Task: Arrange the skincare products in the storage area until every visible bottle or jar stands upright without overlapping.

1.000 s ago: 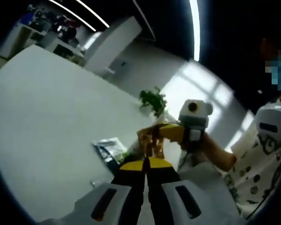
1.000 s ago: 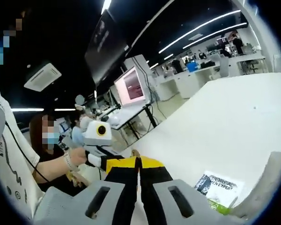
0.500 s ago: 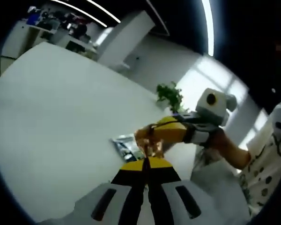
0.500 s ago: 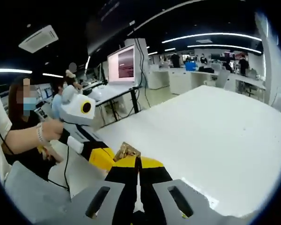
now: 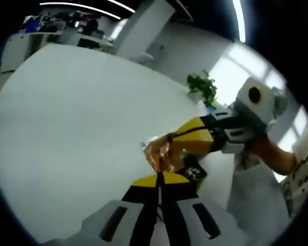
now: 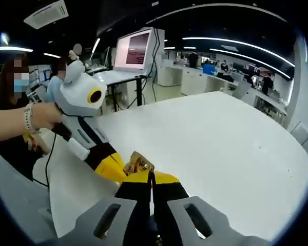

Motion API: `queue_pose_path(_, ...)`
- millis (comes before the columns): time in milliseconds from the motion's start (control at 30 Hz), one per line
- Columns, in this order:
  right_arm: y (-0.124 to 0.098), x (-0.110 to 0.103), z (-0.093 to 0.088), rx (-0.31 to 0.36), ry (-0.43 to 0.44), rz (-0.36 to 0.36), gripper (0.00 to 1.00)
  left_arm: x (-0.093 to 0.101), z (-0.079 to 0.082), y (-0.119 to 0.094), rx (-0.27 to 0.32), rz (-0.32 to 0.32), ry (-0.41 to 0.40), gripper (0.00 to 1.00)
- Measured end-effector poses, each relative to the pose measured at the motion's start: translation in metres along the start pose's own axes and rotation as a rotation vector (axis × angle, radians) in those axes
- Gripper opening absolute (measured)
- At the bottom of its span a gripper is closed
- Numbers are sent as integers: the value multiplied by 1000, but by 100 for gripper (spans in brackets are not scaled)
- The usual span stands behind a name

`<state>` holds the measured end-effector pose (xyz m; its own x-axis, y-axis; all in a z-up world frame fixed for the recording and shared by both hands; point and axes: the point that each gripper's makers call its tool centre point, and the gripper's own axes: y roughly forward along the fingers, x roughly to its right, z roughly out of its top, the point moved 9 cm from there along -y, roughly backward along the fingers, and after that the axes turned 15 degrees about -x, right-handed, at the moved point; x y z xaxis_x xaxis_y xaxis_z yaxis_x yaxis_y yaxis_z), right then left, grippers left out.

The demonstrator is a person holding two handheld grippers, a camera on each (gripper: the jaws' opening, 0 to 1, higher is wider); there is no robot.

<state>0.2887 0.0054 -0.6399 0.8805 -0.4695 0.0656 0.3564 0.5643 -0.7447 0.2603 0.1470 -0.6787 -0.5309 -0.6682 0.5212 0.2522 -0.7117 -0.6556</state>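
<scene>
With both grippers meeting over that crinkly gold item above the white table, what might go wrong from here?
1. The left gripper and right gripper close in on the same gold crinkly item in mid-air; if one lets go early, it may drop onto the white table.
2. The item looks thin and foil-like, so opposed pulling might tear or crush it.
3. The two grippers sit very close and may knock together.

Crinkled gold item (image 5: 159, 152) blurred, perhaps a wrapper, dark packet (image 5: 193, 170) half hidden
</scene>
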Motion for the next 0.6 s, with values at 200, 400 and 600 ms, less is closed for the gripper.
queue_pose_path(200,14,2,-7,-40,-24,-6,1,-8,-4,7,-50,33,10,0)
queue_pose_path(400,22,1,-12,-81,-38,-15,1,-13,-10,11,-69,54,19,0)
queue_pose_path(600,24,3,-17,-100,-58,-24,1,-10,-10,17,-92,66,70,2)
